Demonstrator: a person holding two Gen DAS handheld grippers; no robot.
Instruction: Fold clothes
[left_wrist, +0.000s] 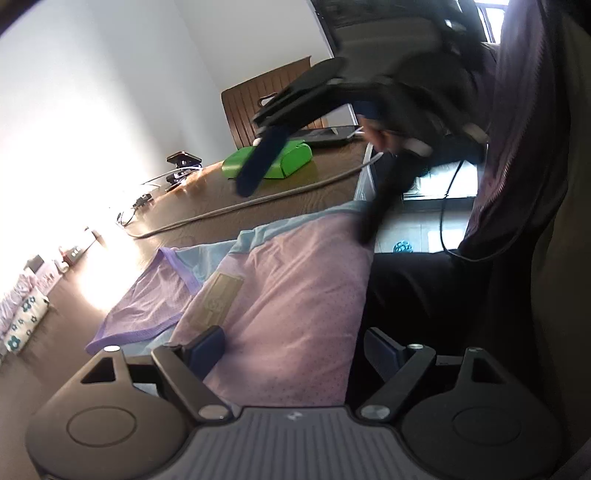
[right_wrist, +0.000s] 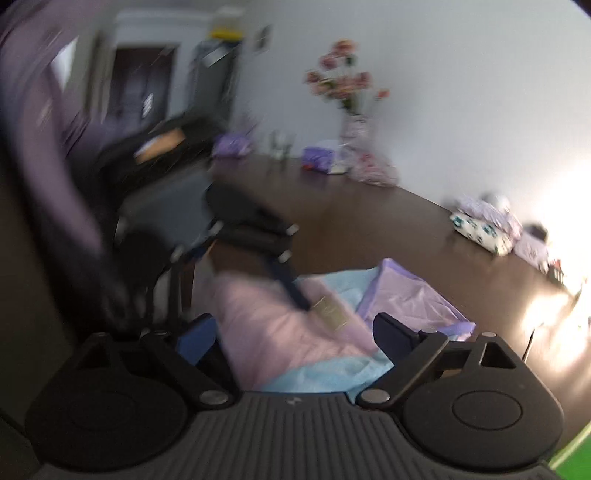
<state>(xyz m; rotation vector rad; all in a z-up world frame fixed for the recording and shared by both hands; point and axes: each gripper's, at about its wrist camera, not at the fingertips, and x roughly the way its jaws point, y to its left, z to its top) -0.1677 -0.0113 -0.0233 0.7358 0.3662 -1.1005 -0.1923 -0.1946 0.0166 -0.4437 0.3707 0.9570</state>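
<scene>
Both grippers (jaws apart) hover over pink garment (left_wrist: 295, 295)

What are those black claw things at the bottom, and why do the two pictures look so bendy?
Those are tools a person holds, one in each hand, with a wide-angle camera on each. One picture looks along the left hand-held gripper, the other along the right hand-held gripper. Each also sees the other one. Both are open, holding nothing. Under them on the brown table lies a pink garment with a tan label, on light blue cloth, beside a purple-trimmed piece. A green box sits further back.
</scene>
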